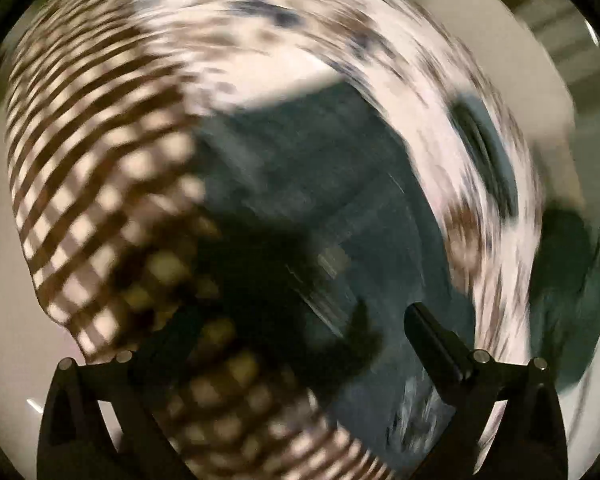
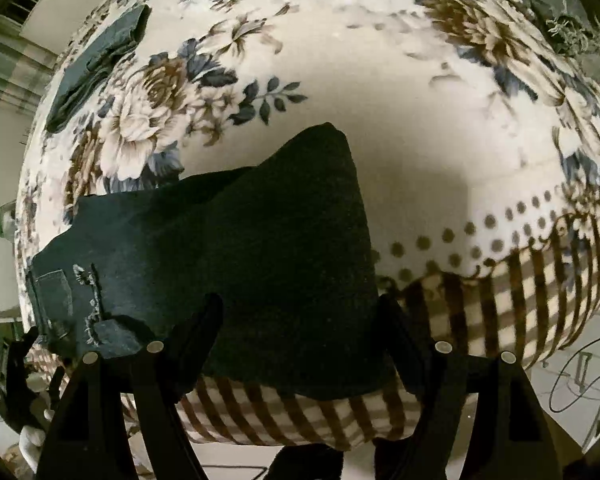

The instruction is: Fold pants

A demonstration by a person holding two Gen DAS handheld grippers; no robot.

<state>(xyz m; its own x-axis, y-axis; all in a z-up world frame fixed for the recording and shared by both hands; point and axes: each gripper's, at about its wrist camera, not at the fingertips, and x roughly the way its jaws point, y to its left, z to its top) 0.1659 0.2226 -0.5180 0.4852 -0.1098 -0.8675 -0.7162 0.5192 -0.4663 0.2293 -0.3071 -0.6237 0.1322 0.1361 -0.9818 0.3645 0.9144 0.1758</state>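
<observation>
Right tool [image 2: 300, 320] spread apart over dark pants [image 2: 260, 240], floral blanket [image 2: 380, 100] beneath, left tool [image 1: 284, 336] apart, blurred.

Dark teal pants [image 2: 260, 240], floral-and-checked blanket [image 2: 380, 80]

No readable text, labels or numbers anywhere

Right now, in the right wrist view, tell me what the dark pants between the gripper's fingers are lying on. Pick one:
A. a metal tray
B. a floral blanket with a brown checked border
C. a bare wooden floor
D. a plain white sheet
B: the dark pants lie on a cream blanket printed with brown and blue flowers, with a dotted band and brown checks along its near edge.
</observation>
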